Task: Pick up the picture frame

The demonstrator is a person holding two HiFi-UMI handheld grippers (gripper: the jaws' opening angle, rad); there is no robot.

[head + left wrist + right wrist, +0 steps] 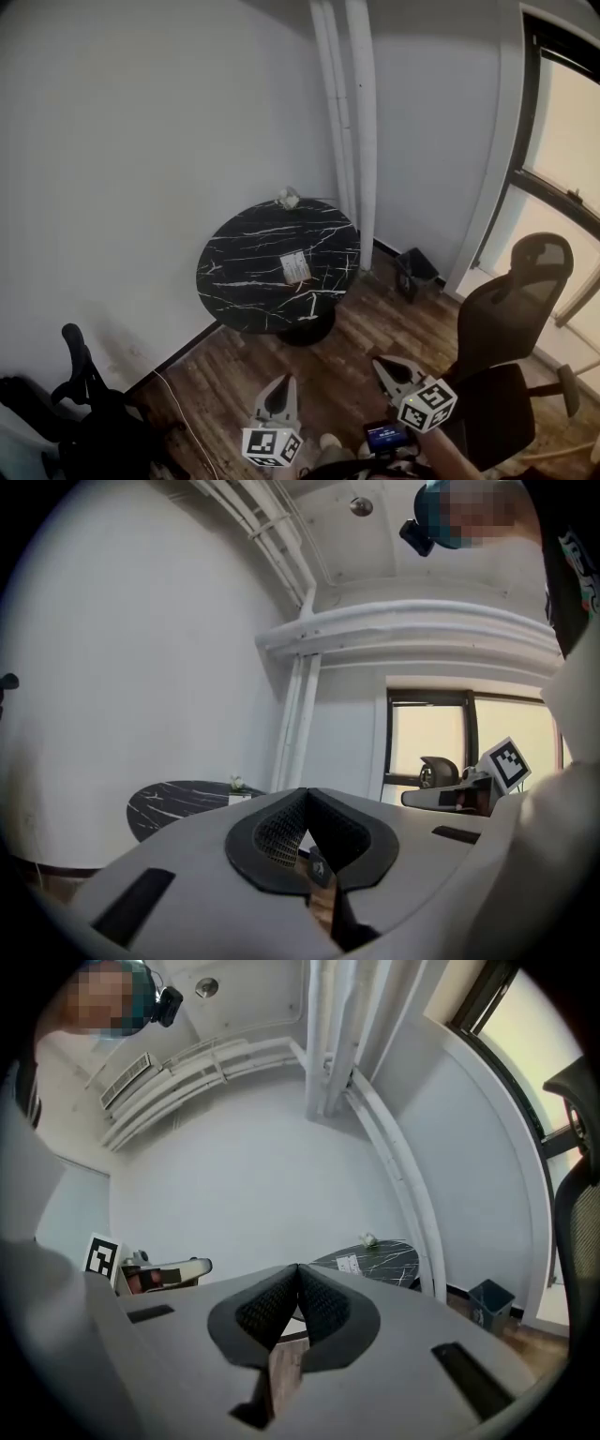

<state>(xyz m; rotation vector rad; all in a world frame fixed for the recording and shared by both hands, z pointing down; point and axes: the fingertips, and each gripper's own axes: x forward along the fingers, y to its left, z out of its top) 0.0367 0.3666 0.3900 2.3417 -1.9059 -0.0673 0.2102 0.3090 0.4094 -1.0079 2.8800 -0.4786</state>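
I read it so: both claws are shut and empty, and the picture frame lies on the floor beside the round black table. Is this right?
One point is wrong. The frame lies on top of the table, not on the floor beside it; the head view shows this. The rest holds: the left claw and the right claw are both shut and empty.

Desk (234, 281) blk marble w/ white veins; floor (356, 352) dark brown wood planks; wall (141, 141) plain white; chair (506, 319) blk
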